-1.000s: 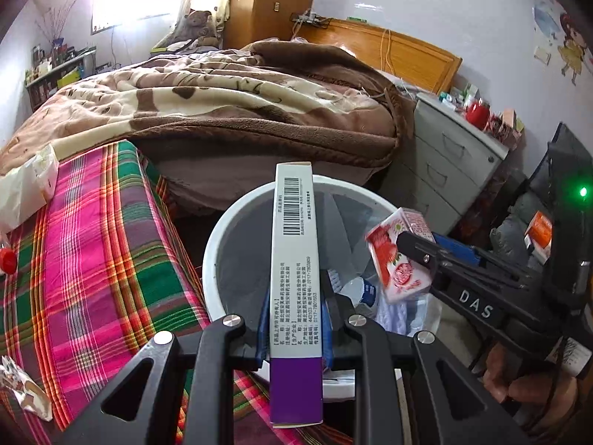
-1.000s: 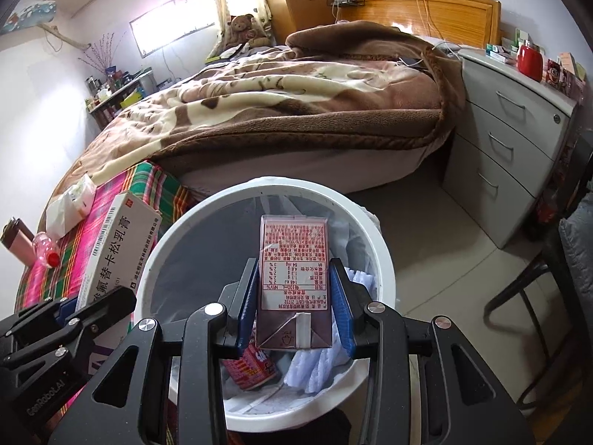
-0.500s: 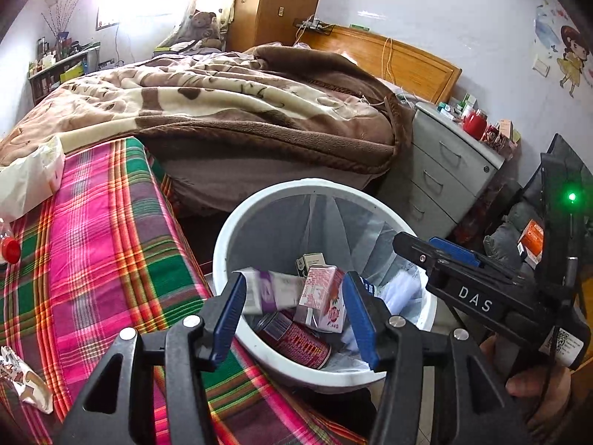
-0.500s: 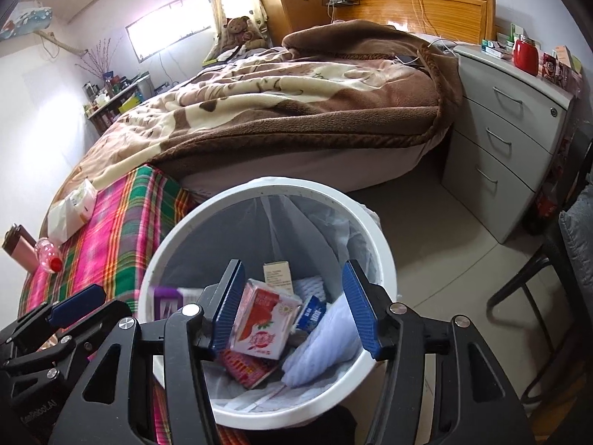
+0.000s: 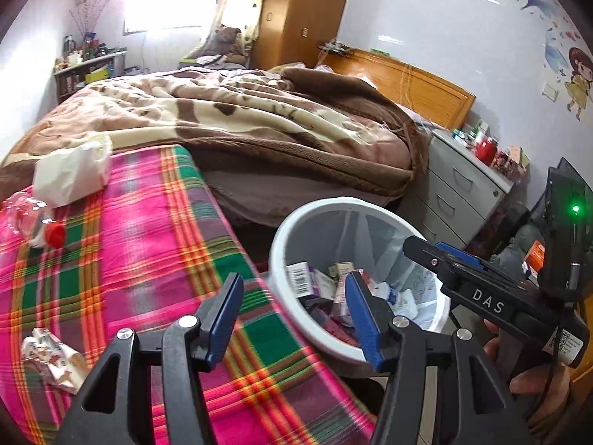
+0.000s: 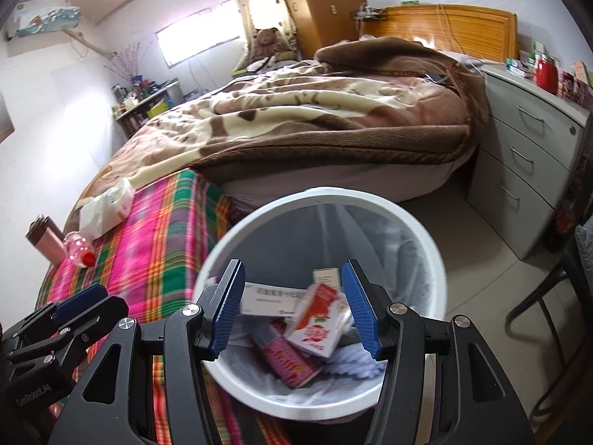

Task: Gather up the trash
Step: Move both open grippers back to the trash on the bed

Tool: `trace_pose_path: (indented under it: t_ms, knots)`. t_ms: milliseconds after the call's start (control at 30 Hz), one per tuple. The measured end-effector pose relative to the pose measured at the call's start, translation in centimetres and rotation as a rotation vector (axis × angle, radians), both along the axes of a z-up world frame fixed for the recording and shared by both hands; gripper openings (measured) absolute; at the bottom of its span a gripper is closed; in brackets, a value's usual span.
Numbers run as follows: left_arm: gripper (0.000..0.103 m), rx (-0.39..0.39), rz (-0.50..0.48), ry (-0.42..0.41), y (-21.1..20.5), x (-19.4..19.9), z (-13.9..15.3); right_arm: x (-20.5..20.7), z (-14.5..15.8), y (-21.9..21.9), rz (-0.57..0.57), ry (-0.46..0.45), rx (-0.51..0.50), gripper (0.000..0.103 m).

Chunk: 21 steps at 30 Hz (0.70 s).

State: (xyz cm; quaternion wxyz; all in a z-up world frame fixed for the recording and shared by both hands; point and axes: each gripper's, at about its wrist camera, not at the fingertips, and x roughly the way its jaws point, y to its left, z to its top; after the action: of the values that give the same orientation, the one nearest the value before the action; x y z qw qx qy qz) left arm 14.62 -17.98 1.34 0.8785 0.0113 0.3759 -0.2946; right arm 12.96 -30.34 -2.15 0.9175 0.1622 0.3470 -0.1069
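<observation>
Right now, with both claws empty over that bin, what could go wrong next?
The plastic bottle lies on its side on the plaid cloth and may roll when touched. The crumpled wrapper sits near the cloth's edge, so a clumsy grab could push it off. The left gripper, jaws opening, could clip the bin rim.

The left gripper (image 5: 292, 319) is opening, nothing between its jaws. Past the right jaw stands the white bin (image 5: 355, 278), holding boxes (image 5: 305, 278). Under the left jaw lies the plaid cloth (image 5: 129, 259); farther left on it are a wrapper (image 5: 52, 361), bottle (image 5: 33, 218) and tissue pack (image 5: 72, 172). The right gripper (image 5: 481, 289) reaches in over the bin's far side.
</observation>
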Motion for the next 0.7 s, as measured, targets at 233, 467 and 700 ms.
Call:
trace_pose_path:
  t_ms: [233,467,700]
  knots:
    - [0.061,0.013,0.059,-0.032,3.5,-0.1,0.1,1.0,0.2,2.4,0.059,-0.032,0.001,0.057]
    - [0.063,0.007,0.126,-0.03,7.9,0.2,-0.2,2.2,0.5,5.4,0.134,-0.052,-0.007,0.057]
    - [0.065,0.015,0.209,-0.019,13.0,0.9,-0.8,3.5,0.4,8.4,0.209,-0.048,-0.01,0.057]
